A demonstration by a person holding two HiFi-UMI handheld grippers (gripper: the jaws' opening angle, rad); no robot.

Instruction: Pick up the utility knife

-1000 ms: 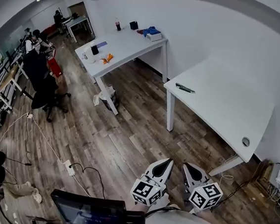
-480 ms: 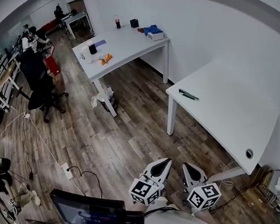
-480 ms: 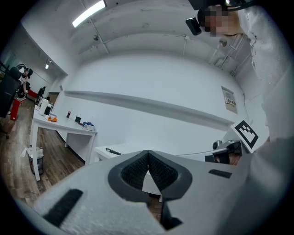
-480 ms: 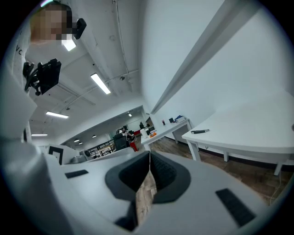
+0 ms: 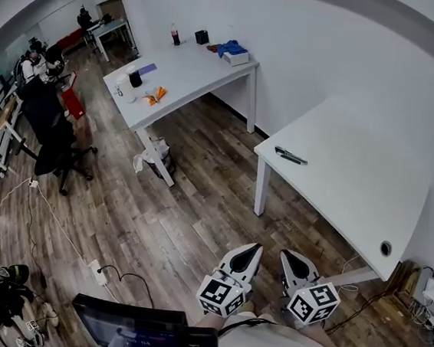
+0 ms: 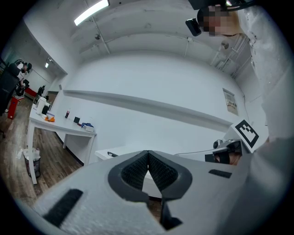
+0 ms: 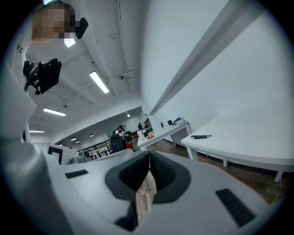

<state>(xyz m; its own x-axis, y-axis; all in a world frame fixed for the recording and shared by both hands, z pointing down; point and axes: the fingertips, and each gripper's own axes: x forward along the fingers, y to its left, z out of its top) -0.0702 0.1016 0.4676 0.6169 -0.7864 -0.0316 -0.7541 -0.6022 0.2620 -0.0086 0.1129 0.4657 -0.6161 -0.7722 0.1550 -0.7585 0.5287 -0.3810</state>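
The utility knife [image 5: 290, 156], dark and slim, lies near the left corner of the near white table [image 5: 355, 183]. It also shows small and far off in the left gripper view [image 6: 111, 154] and in the right gripper view [image 7: 201, 136]. My left gripper [image 5: 254, 250] and right gripper [image 5: 287, 255] hang side by side over the wooden floor, short of the table and well apart from the knife. Both point toward the table. In the gripper views the left gripper [image 6: 148, 153] and the right gripper [image 7: 149, 153] have their jaws closed tip to tip with nothing between them.
A second white table [image 5: 182, 69] stands farther back with a bottle, a black cup, a blue thing and an orange item. An office chair [image 5: 58, 144] and seated people are at the left. Cables and a power strip [image 5: 98, 273] lie on the floor. A cable hole [image 5: 386, 247] sits in the near table.
The whole view has shifted toward the near table: the floor, chair and cables slid down and left. Both grippers travelled along together, still shut and side by side.
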